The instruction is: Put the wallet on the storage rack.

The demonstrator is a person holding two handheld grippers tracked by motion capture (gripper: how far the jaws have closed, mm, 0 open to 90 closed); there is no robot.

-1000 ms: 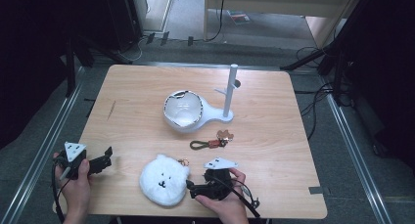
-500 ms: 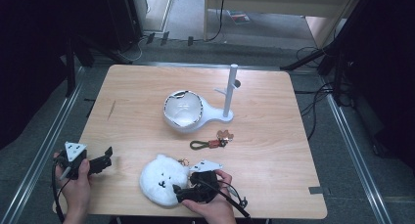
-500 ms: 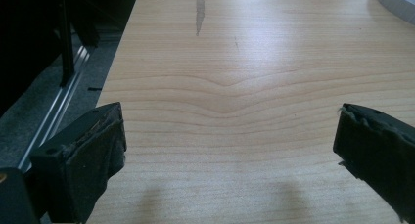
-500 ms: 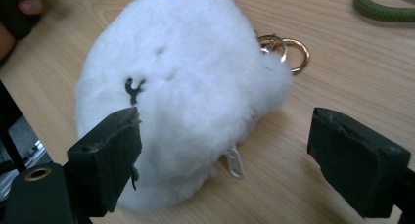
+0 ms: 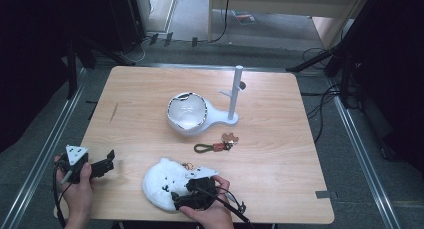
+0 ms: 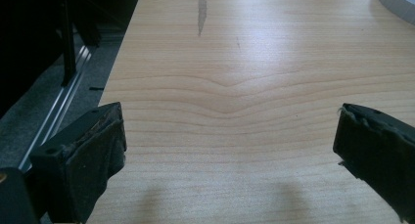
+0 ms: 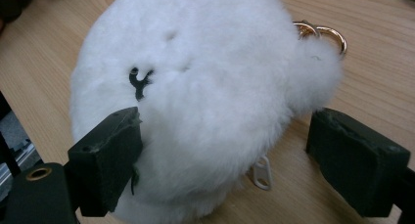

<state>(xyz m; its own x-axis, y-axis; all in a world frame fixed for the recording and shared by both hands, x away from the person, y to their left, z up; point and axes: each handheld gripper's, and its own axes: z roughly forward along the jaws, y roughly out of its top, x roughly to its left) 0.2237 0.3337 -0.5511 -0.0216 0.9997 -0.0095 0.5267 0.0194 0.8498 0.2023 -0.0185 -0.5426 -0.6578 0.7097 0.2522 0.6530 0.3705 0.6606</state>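
The right tongs [image 7: 230, 160] stand wide around the white plush pouch [image 7: 195, 87] lying at the worktop's [image 5: 280, 189] near edge, while the left tongs [image 6: 230, 150] wait wide and empty, so closing on soft fur alone may let it slip.

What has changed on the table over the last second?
The right tongs slid left along the near edge onto the white plush toy; their jaws now straddle it, open, not clamped. The left tongs stayed put, open over bare wood. The toy, bowl, stand and key strap have not moved.
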